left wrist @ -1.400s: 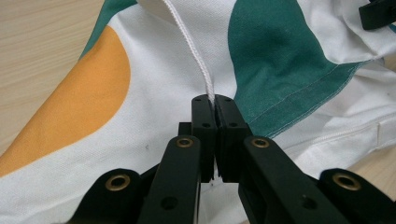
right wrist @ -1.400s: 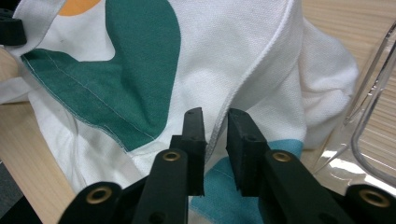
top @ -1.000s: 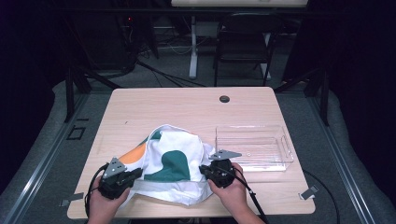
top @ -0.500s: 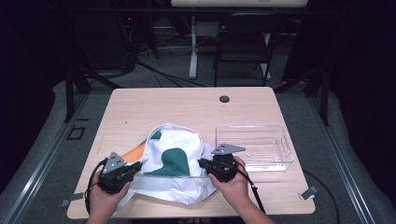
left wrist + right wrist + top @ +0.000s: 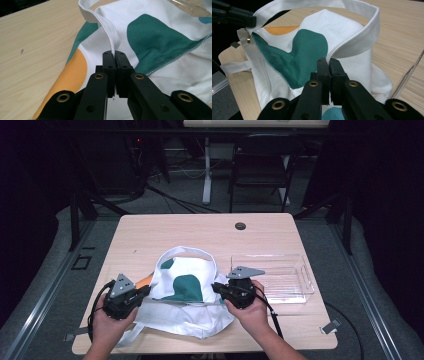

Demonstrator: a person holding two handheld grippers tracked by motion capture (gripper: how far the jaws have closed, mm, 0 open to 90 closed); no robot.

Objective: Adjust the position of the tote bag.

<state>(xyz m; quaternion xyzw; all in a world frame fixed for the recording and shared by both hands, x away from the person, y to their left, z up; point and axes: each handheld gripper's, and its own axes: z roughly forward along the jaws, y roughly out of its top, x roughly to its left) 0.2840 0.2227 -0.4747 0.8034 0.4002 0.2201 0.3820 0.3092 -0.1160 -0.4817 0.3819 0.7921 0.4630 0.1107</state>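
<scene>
While the big wooden table point(image 5: 165, 227) is lying flat and smooth under everything, a person is working on a cloth bag point(image 5: 187, 292) near the front edge of it. The bag is sitting in the middle of the near side, between the two grippers. It is looking soft and floppy, made of white woven cloth with rounded green patches and one orange patch on its left. A clear plastic tray point(image 5: 280, 275), hard and shiny with a boxy shape, is resting just to the right of the bag.

The bag is being held up along its top edge, and its mouth is looking pulled out in a straight line from left to right. My guess is that the grabbing part is done, and the opening, folding or moving of the bag is yet to come.

The left gripper point(image 5: 115, 58) is pinching the white strap point(image 5: 110, 33) with its jaws pressed together on it. The strap is a thick ribbed band. The right gripper point(image 5: 328, 65) is squeezing the bag's white edge where the wide strap joins it, jaws tight together too.
</scene>
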